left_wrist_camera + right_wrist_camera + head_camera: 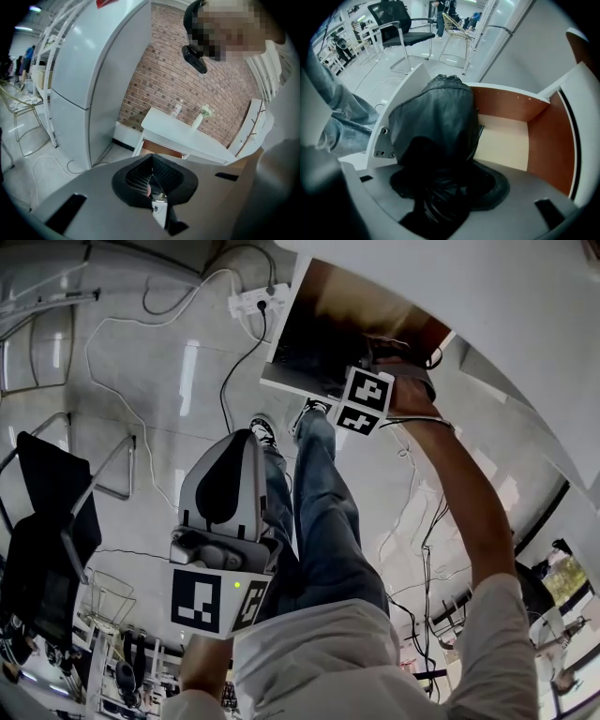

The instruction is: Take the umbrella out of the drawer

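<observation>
- Had right gripper (445, 187) clamped round the black folded umbrella (436, 122), at the open drawer's (548, 136) left edge.
- Held left gripper (152, 176) clenched, empty, well apart.

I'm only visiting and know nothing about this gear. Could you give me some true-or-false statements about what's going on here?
1. The drawer stands open. True.
2. The right gripper holds a dark folded umbrella. True.
3. The left gripper grips the umbrella too. False: it is away from the drawer, jaws together on nothing.
4. The floor is carpeted. False: it is hard, pale and glossy.
5. The person wears shorts. False: long blue jeans.
</observation>
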The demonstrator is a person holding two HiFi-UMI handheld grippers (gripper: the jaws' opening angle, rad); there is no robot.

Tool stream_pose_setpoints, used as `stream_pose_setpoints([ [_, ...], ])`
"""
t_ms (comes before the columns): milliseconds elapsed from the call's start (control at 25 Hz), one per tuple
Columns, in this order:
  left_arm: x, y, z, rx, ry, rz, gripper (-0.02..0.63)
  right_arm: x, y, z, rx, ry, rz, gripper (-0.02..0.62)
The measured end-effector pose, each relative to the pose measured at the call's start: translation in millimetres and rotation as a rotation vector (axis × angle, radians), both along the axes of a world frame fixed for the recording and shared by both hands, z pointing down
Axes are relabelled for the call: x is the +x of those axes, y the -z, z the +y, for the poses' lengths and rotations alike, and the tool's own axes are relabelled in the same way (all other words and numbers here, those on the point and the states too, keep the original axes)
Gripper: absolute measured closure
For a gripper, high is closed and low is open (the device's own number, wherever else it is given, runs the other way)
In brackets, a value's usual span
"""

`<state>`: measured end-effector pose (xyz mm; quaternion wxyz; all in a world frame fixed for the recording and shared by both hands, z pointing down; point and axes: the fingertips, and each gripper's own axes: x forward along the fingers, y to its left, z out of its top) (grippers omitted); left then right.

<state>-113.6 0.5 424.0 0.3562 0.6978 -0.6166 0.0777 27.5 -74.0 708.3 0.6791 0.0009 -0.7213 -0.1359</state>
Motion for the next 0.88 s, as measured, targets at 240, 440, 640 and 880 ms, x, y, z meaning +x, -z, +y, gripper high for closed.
stream_pose_setpoints([
  [240,0,8,-1,0.009,0.0,-0.003,0.589,4,10,-5,-0.003,-0.034,-0.01,0.341],
  [440,3,17,2,0.011,-0.011,0.001,0.589,5,22,-4,-0.002,-0.061,-0.022,0.339],
  [640,3,29,1,0.021,-0.013,-0.003,0.589,7,35,-3,-0.014,-0.086,-0.032,0.341],
  [880,-8,42,4,0.031,0.007,-0.012,0.589,7,51,0,-0.013,-0.091,-0.034,0.339],
])
